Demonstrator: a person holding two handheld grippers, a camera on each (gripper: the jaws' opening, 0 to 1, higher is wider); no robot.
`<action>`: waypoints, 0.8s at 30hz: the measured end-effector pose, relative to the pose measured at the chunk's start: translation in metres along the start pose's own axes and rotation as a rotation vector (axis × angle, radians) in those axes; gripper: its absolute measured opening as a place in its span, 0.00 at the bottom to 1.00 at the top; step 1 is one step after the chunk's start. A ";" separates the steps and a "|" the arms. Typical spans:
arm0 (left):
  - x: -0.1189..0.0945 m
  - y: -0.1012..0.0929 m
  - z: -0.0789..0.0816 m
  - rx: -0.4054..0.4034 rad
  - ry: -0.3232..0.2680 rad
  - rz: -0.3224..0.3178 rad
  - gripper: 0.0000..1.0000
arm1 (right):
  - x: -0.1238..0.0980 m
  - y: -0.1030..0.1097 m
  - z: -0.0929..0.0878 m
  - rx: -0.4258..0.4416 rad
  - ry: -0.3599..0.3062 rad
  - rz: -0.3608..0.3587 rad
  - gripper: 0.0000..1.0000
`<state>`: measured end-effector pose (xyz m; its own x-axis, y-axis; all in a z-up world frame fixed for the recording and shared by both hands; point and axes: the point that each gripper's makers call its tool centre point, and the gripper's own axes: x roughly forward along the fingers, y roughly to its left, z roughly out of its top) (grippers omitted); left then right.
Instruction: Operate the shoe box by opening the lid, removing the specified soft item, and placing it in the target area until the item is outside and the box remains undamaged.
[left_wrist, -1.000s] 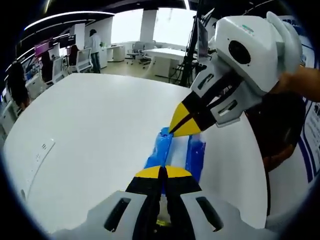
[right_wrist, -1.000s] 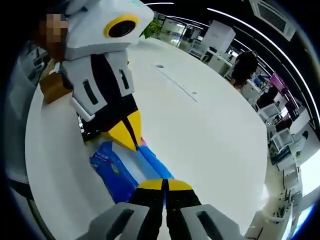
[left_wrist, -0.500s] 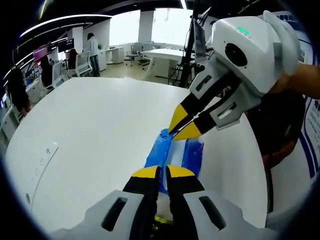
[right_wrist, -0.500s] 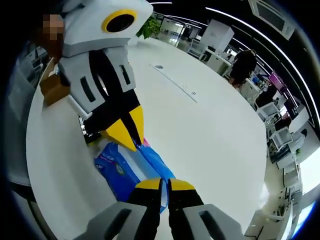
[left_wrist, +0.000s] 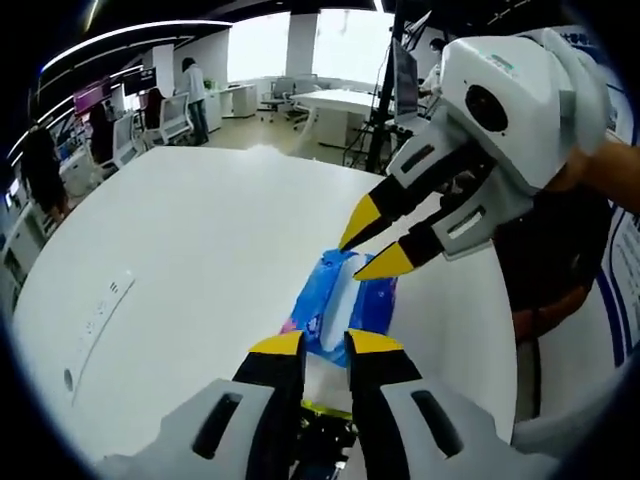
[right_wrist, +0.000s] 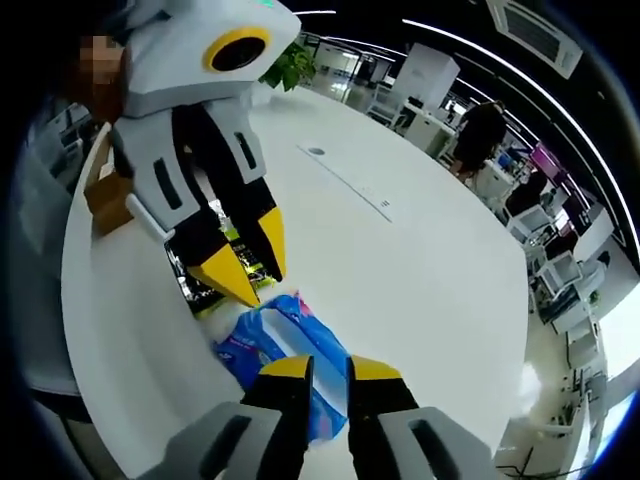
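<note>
Soft blue plastic pack (left_wrist: 345, 305) with a white panel and a pink edge lies flat on the round white table (left_wrist: 190, 260), just beyond the yellow tips of the left gripper (left_wrist: 325, 344); that gripper's jaws, closed together half a second ago, now stand parted with a gap between them, and nothing sits between the tips; in the right gripper view the same pack (right_wrist: 285, 350) lies just ahead of the right gripper (right_wrist: 328, 367), whose jaws have likewise opened from shut and hold nothing; the pack, pinched at both ends a second ago, now rests free on the tabletop; farther in the left gripper view, the right gripper (left_wrist: 378, 240) hangs over the pack's far end with its yellow tips spread, held by a hand (left_wrist: 605, 170); in the right gripper view the left gripper (right_wrist: 243, 262) hovers past the pack, tips apart; beyond it a brown cardboard box (right_wrist: 110, 195) sits at the table's left edge; far off stand office desks (left_wrist: 340, 105) and a standing person (left_wrist: 190, 85).
</note>
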<state>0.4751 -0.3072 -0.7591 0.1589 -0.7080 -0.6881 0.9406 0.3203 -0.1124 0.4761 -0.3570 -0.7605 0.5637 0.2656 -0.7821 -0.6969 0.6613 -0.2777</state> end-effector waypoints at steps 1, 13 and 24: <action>-0.004 0.000 -0.001 -0.002 0.008 0.004 0.17 | -0.002 0.001 0.002 0.008 -0.003 0.000 0.10; -0.038 -0.003 -0.014 -0.025 0.025 0.031 0.24 | -0.022 0.015 0.013 0.055 -0.027 -0.003 0.19; -0.078 -0.001 -0.031 -0.079 0.007 0.067 0.32 | -0.037 0.037 0.030 0.146 -0.079 0.009 0.26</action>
<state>0.4524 -0.2333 -0.7275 0.2187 -0.6791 -0.7007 0.9011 0.4161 -0.1220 0.4421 -0.3214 -0.7253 0.5947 0.3225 -0.7364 -0.6333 0.7522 -0.1821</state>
